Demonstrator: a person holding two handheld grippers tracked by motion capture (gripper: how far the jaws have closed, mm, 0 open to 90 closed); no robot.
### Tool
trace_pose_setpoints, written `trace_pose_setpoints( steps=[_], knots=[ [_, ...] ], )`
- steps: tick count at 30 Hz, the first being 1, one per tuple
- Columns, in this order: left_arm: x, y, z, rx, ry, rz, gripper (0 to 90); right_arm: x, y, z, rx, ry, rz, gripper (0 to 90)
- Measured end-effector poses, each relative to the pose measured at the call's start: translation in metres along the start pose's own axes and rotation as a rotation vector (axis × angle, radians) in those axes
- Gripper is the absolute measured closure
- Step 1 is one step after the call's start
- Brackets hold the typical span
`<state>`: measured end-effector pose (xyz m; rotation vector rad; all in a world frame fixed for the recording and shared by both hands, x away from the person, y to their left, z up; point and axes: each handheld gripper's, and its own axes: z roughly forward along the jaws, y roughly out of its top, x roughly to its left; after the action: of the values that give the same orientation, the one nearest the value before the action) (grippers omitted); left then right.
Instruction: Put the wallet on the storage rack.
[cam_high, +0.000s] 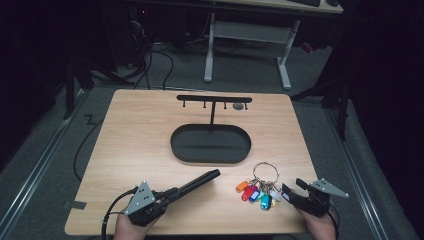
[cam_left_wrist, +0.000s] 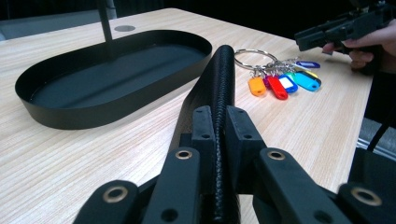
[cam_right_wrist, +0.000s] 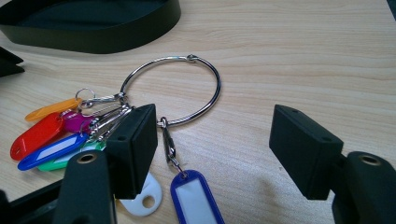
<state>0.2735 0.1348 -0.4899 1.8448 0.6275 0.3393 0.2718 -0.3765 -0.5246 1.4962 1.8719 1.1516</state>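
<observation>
Right tongs (cam_right_wrist: 219, 154) spread wide over large steel key ring with coloured plastic tags (cam_high: 260, 185) on pale wooden surface (cam_high: 135, 145), best lowered squarely around wire before closing; left tongs (cam_left_wrist: 217, 135) clenched on black textured rod (cam_left_wrist: 219, 88).

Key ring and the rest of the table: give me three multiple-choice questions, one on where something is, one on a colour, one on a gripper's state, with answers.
1. Where does the key ring lie?
A. in the tray
B. on the table, right of the tray
C. on the rack's hooks

2. What colour is the tray?
A. black
B. white
C. red

3. How is the right gripper?
A. shut on the key ring
B. shut on nothing
C. open

Answers:
1 B, the high view shows it on the bare table beside the tray.
2 A, its rim and floor are black.
3 C, the right gripper view shows its jaws wide apart over the ring's edge.
</observation>
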Motion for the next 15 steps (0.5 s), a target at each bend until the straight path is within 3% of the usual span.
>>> trace_pose_setpoints(
  steps=[7,9,15],
  knots=[
    [0.008,-0.002,-0.001,-0.026,0.011,-0.029,82.2,0.000,0.000,0.000,0.001,0.000,0.002,32.7],
    [0.017,-0.003,-0.001,-0.046,0.019,-0.063,82.1,0.000,0.000,0.000,0.000,0.001,0.001,32.7],
    [0.031,-0.004,-0.001,-0.067,0.038,-0.096,81.6,0.001,0.000,0.001,0.004,0.001,0.001,32.7]
  ],
)
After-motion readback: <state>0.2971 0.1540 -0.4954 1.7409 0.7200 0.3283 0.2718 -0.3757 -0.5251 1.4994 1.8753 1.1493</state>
